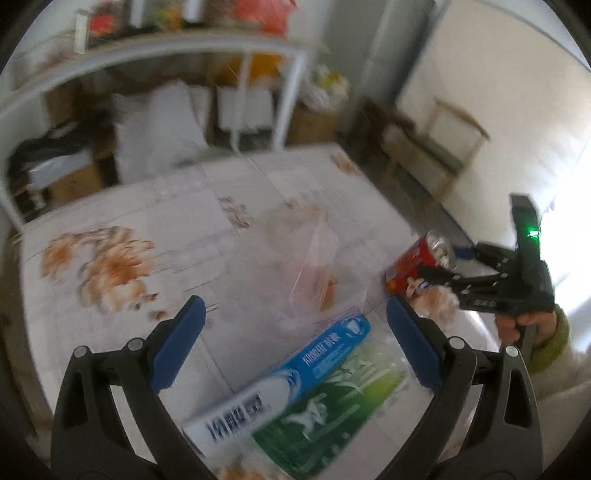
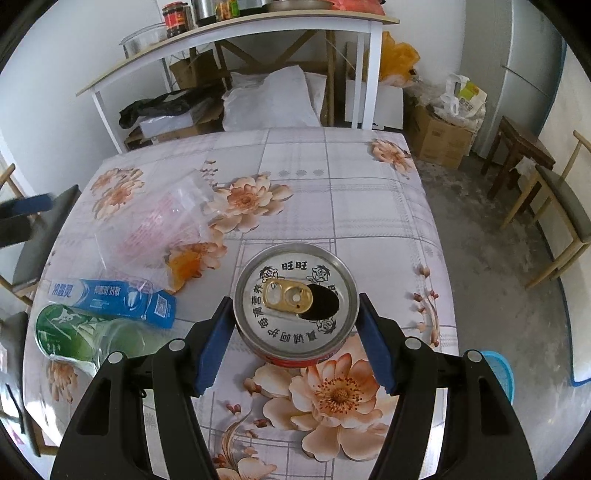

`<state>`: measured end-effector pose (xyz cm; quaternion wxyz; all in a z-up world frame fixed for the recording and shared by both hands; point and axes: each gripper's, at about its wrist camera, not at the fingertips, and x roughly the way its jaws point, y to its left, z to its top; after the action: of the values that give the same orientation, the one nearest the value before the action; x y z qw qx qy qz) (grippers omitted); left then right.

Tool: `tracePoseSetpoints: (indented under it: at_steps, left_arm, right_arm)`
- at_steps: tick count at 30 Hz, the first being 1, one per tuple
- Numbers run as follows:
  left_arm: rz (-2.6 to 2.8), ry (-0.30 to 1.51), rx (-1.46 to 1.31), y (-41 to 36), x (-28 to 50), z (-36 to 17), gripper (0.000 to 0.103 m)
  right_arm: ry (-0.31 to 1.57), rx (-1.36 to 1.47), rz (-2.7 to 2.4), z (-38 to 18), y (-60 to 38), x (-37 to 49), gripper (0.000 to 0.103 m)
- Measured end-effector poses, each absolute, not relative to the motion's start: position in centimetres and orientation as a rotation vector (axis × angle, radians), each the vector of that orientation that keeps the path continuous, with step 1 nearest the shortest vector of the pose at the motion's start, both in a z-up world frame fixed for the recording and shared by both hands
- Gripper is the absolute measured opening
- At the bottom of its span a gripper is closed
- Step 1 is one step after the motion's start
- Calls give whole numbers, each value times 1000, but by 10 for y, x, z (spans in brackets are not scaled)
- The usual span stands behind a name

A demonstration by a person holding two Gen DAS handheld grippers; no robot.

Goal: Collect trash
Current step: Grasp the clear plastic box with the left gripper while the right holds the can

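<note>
A red drink can (image 2: 297,295) with a silver opened top sits between the blue pads of my right gripper (image 2: 294,302), which is shut on its sides. From the left wrist, the can (image 1: 421,262) hangs tilted in that gripper (image 1: 441,260) at the table's right edge. My left gripper (image 1: 295,306) is open over a blue and white toothpaste box (image 1: 280,376) and a green packet (image 1: 332,406), with nothing pressed between its fingers. A clear plastic bag (image 1: 314,266) lies just beyond them. The box (image 2: 110,297), packet (image 2: 81,332) and bag (image 2: 159,229) lie at the table's left.
The table wears a floral checked cloth (image 2: 332,192). Behind it stand a white shelf table (image 2: 236,26) with jars, white sacks and cardboard boxes (image 2: 439,140). Wooden chairs (image 2: 561,206) stand to the right and a blue basket (image 2: 498,373) sits on the floor. A person's hand (image 1: 517,325) holds the right gripper.
</note>
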<state>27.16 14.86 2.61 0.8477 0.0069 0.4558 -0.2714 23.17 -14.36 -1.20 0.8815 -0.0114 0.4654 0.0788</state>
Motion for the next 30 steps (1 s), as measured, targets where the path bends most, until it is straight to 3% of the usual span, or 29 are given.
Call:
tracePoseSetpoints:
  at_steps: [6, 26, 28, 30]
  left_arm:
    - [-672, 1163, 97, 125, 336, -10, 94]
    - [-675, 1391, 114, 89, 408, -69, 94]
    - [-681, 1393, 101, 90, 406, -69, 86]
    - [-669, 1395, 93, 93, 405, -69, 84]
  right_arm:
    - [973, -9, 175, -11, -149, 231, 64]
    - [968, 29, 201, -12, -161, 230, 64]
    - [969, 34, 203, -12, -161, 230, 64]
    - [969, 36, 205, -12, -161, 230, 64]
